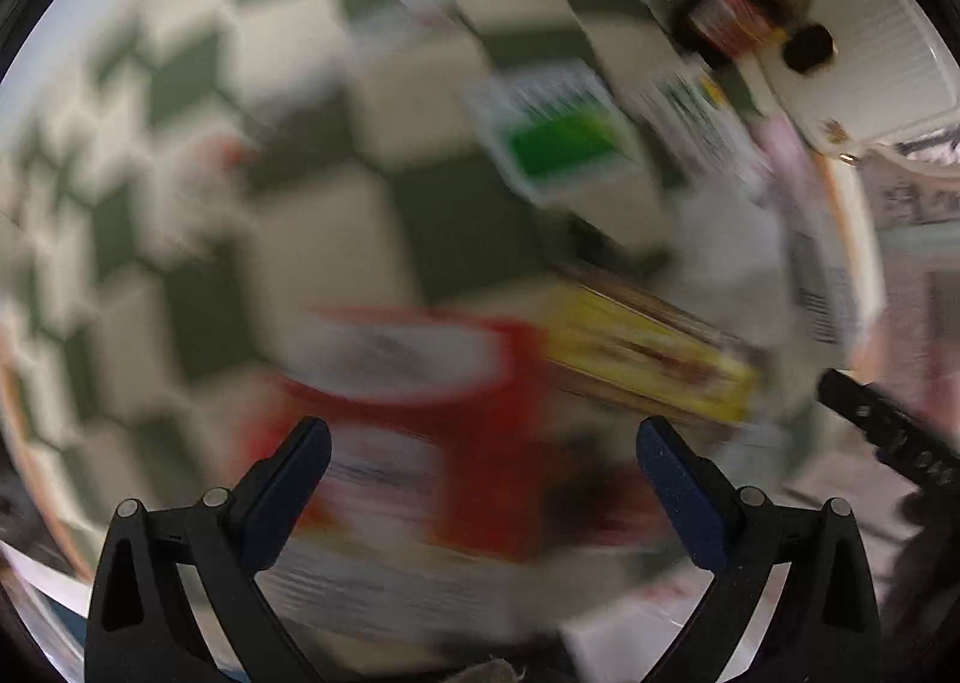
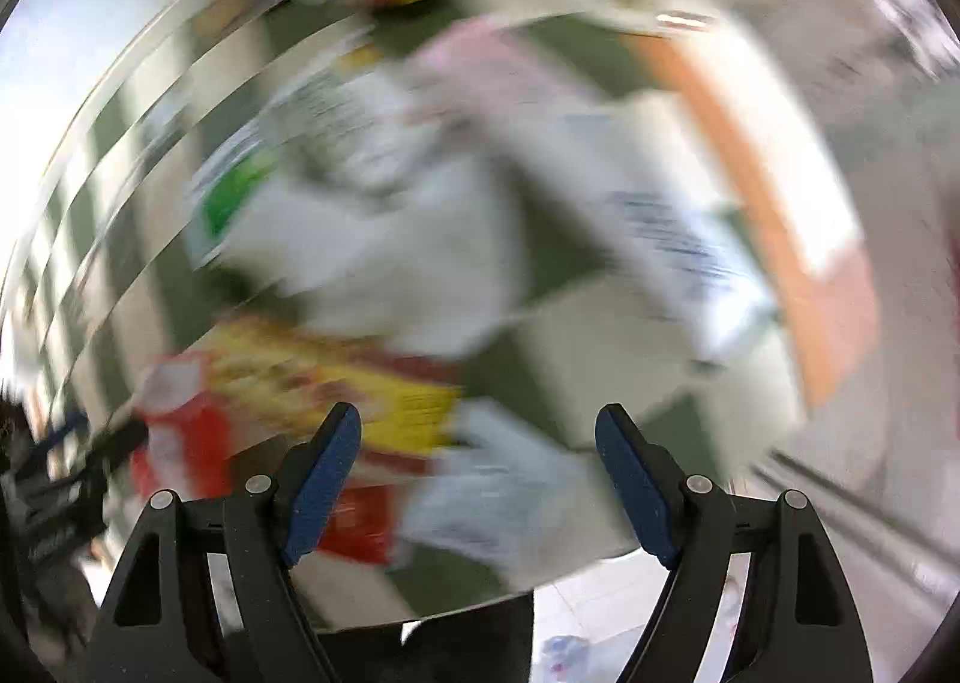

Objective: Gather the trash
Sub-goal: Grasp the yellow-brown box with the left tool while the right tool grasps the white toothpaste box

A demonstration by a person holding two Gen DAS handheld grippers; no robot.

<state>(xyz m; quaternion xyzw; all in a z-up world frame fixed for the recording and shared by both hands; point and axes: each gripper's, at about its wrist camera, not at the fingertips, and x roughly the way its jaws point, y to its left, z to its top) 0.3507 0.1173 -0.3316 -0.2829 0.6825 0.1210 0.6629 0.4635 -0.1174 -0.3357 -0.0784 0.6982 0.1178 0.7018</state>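
Left gripper (image 1: 483,458): spread wide, nothing between the pads, above a blurred red cup (image 1: 420,383).
Right gripper (image 2: 478,440): spread, empty, over a pale crumpled wrapper (image 2: 510,497).
Trash: scattered on the green-and-white checked tablecloth (image 1: 198,83); yellow packet (image 1: 648,359) beside the cup.
Legibility: motion blur smears all labels.
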